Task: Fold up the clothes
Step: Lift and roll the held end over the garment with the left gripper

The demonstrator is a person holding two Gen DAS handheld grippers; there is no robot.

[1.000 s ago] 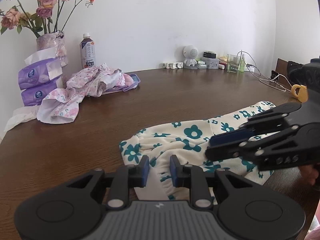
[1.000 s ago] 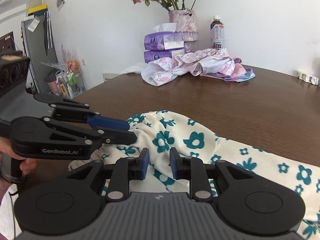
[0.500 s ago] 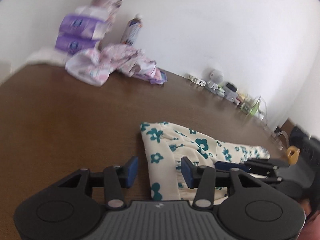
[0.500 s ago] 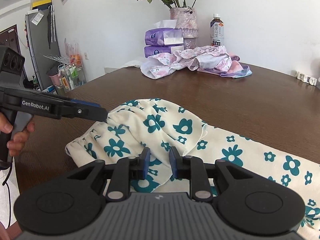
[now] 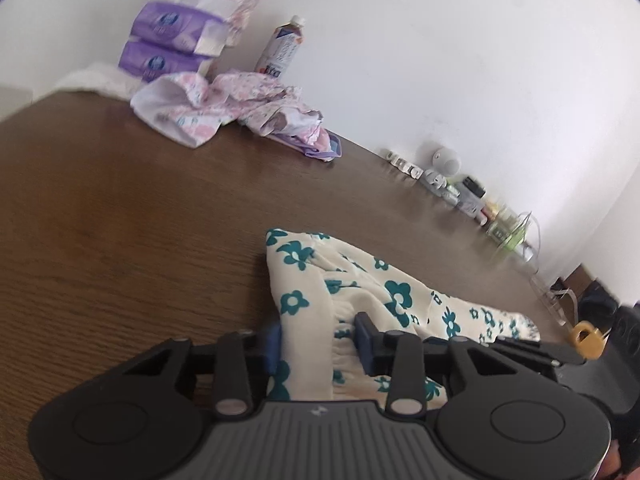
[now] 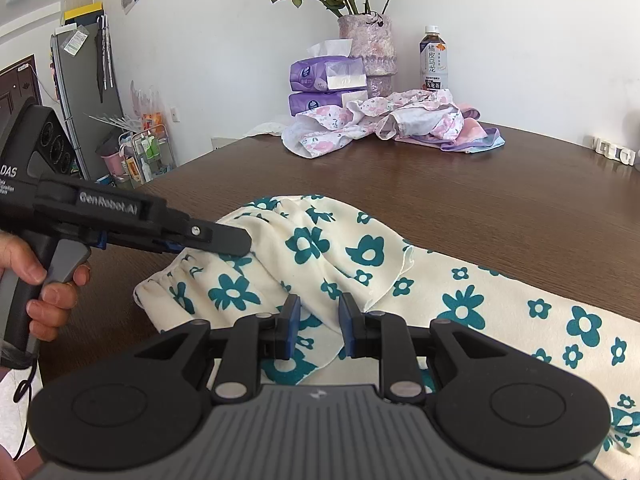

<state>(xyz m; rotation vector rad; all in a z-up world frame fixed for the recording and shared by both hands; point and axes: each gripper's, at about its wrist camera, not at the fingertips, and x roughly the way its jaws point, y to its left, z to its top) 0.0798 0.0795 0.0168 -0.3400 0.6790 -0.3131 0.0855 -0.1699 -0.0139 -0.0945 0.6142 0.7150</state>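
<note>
Cream garment (image 6: 320, 248) printed with teal flowers, lying on the brown wooden table (image 6: 500, 184) in the lower centre and lower right of the right wrist view. Its gathered, elasticated edge sits at lower left; one layer is turned over on itself, forming a raised fold with a free hem at centre. The remainder extends flat toward the lower right edge. In the left wrist view the same garment (image 5: 360, 292) occupies the lower centre, bunched and rumpled.
</note>
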